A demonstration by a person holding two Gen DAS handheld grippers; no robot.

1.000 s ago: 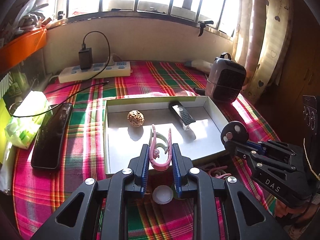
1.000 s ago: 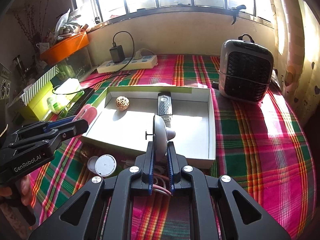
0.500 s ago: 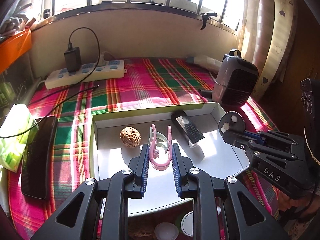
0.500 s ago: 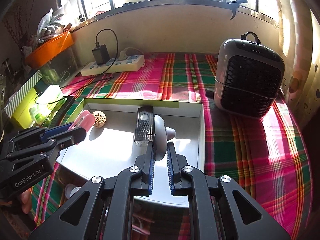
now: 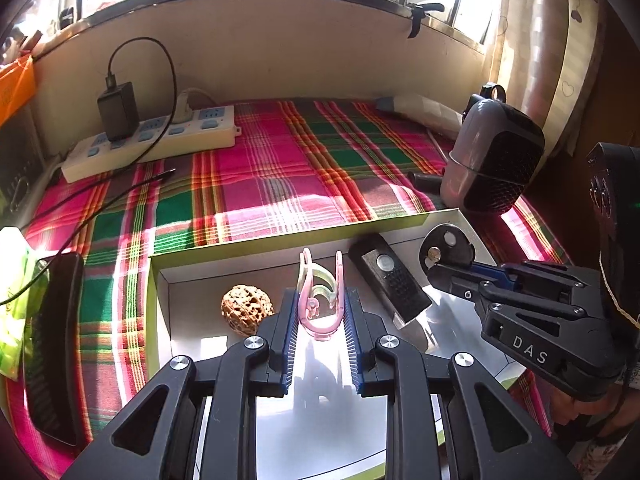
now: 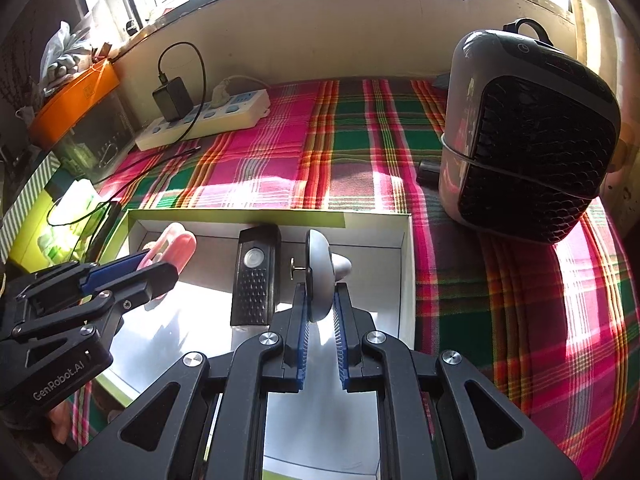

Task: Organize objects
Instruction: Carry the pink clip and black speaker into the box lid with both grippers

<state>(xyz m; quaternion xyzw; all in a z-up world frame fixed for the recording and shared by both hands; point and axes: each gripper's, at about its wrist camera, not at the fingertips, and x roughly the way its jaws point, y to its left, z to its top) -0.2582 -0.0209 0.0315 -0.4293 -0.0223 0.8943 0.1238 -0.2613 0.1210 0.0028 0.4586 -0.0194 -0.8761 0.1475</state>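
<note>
— Looking across the plaid tablecloth (image 5: 280,184), what carries everything?

— A shallow white box (image 5: 192,280) with a green rim, its far wall towards the windowsill. Behind its far right corner stands a dark fan heater (image 6: 528,136); a power strip (image 5: 152,140) lies along the cloth's far left edge.

— And inside the box?

— A black remote (image 6: 256,276) lies with its long axis towards the far wall, near the middle. A walnut (image 5: 246,310) sits by the left wall.

— The tools?

— The left gripper (image 5: 320,320) is clamped on a pink hair clip (image 5: 320,300), prongs up, hanging over the box between walnut and remote. The right gripper (image 6: 320,312) is pinched on a grey disc-shaped gadget (image 6: 318,272), held edge-on just right of the remote, near the right wall.

— What does the next move turn on?

— Probably the bare floor below each load: both hang above the box, so each likely only needs lowering and releasing.
</note>
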